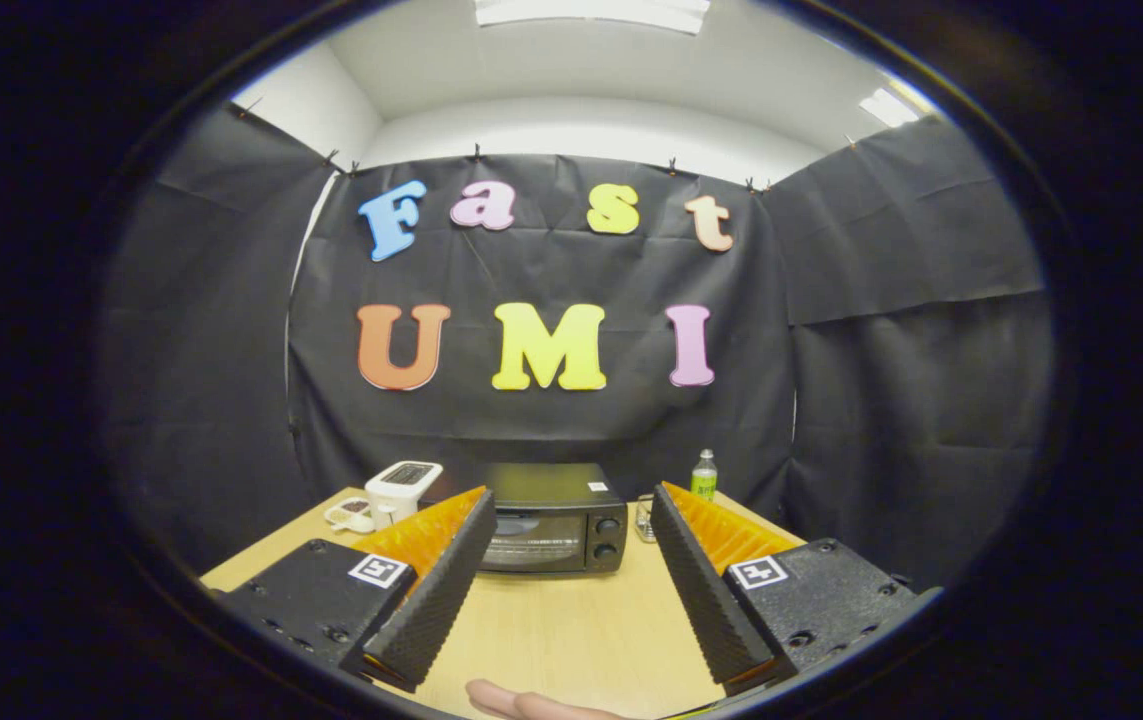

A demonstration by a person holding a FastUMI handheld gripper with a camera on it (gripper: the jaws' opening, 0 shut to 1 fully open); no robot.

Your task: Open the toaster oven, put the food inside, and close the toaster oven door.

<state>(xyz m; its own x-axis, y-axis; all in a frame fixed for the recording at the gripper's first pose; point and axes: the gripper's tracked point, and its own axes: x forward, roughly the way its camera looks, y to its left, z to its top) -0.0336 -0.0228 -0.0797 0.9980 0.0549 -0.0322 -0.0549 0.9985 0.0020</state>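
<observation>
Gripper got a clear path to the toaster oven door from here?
Probably yes. The gripper is open, the toaster oven sits beyond its fingers, door shut, and only bare table lies between them.

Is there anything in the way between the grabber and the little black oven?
Nothing visible. The gripper is open, its fingers wide apart, and only bare table lies between them and the toaster oven beyond, door closed.

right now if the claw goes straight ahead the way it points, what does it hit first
Most likely the closed door of the black toaster oven, beyond the open claw. Bare table lies between; depth is hard to judge.
</observation>
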